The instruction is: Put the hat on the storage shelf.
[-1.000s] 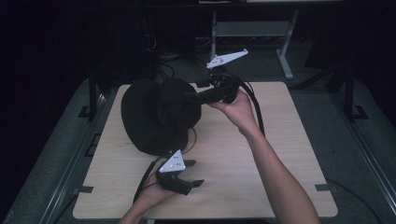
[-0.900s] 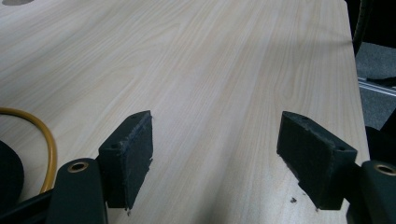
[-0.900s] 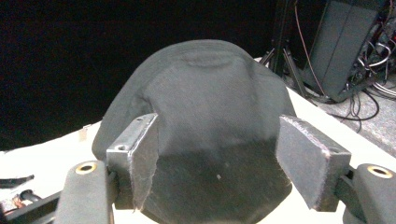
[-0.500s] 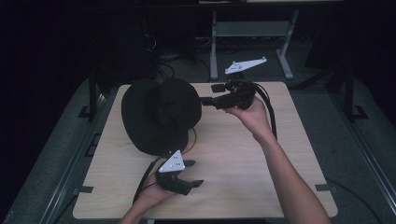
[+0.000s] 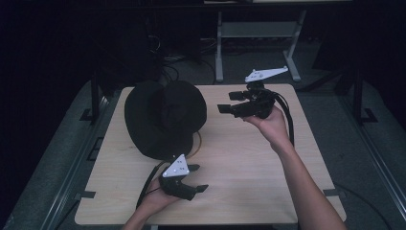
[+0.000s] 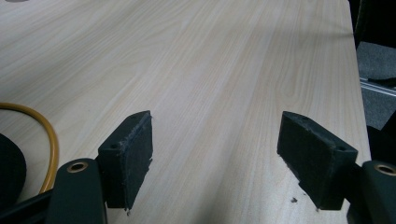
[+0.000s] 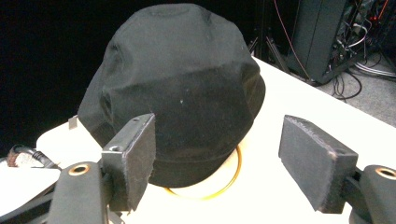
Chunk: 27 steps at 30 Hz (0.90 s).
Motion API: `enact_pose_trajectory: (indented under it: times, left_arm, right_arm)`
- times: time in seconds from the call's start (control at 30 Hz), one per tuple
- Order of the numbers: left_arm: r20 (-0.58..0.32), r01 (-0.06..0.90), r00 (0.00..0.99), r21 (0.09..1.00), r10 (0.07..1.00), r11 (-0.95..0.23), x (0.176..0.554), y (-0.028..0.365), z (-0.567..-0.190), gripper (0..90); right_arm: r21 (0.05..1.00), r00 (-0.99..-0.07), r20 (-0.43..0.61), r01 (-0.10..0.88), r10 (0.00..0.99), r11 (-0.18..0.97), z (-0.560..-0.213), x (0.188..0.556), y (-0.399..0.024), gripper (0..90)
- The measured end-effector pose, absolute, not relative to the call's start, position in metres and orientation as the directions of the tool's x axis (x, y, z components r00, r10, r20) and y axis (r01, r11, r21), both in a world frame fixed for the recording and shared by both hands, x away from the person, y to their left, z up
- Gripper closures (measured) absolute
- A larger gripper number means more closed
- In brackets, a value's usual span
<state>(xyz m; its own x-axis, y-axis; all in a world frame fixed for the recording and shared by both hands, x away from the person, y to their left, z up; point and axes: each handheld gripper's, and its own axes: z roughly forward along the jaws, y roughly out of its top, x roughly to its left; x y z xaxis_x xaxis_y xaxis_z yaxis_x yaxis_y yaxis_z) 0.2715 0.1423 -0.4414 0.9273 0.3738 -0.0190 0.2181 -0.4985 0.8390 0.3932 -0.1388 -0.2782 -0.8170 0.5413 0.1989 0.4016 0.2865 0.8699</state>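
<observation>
A black hat (image 5: pixel 165 117) is seen lying on the table (image 5: pixel 249 163), toward ten o'clock from the table's centre in the high view. Its crown is domed and creased, as shown in the right gripper view (image 7: pixel 182 79). A yellow ring (image 5: pixel 197 143) is tucked partly under the hat's near rim, at about five o'clock of the hat; an arc of it is also seen in the left gripper view (image 6: pixel 49 135) and under the brim in the right gripper view (image 7: pixel 231 179).

The right gripper (image 5: pixel 229 102) is held above the table at about three o'clock of the hat, near it but apart, with its jaws pointed toward the crown. The jaws are spread wide with nothing between them, and the hat is framed in the gap in the right gripper view (image 7: pixel 217 161). The gripper is carried by the right hand (image 5: pixel 270 125), and its cable (image 5: pixel 288 117) is draped down past the wrist.

The left gripper (image 5: pixel 197 178) is held low over the table at about six o'clock of the hat, just beside its rim, in the left hand (image 5: pixel 155 200). Its jaws are likewise parted wide and empty, with bare wood seen between them (image 6: pixel 215 156).
</observation>
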Motion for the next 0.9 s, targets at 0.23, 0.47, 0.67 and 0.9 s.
enact_pose_trajectory:
  times: [0.23, 0.47, 0.67, 0.9]
  left_arm:
    - [-0.021, 0.221, 0.926, 0.839, 0.377, -0.498, 0.271, 0.143, -0.442, 26.3]
    - [-0.021, 0.222, 0.927, 0.837, 0.375, -0.500, 0.271, 0.143, -0.442, 26.1]
    - [-0.014, 0.217, 0.927, 0.835, 0.374, -0.505, 0.272, 0.143, -0.441, 26.0]
    - [-0.016, 0.220, 0.927, 0.834, 0.376, -0.506, 0.272, 0.144, -0.441, 25.9]
  right_arm:
    - [0.867, -0.808, 0.206, 0.412, 0.552, 0.279, -0.285, 0.388, -0.151, 25.1]
    - [0.863, -0.801, 0.209, 0.420, 0.561, 0.279, -0.293, 0.382, -0.164, 24.0]
    - [0.858, -0.794, 0.219, 0.434, 0.568, 0.275, -0.302, 0.377, -0.173, 23.3]
    - [0.849, -0.782, 0.238, 0.456, 0.576, 0.268, -0.314, 0.373, -0.184, 22.6]
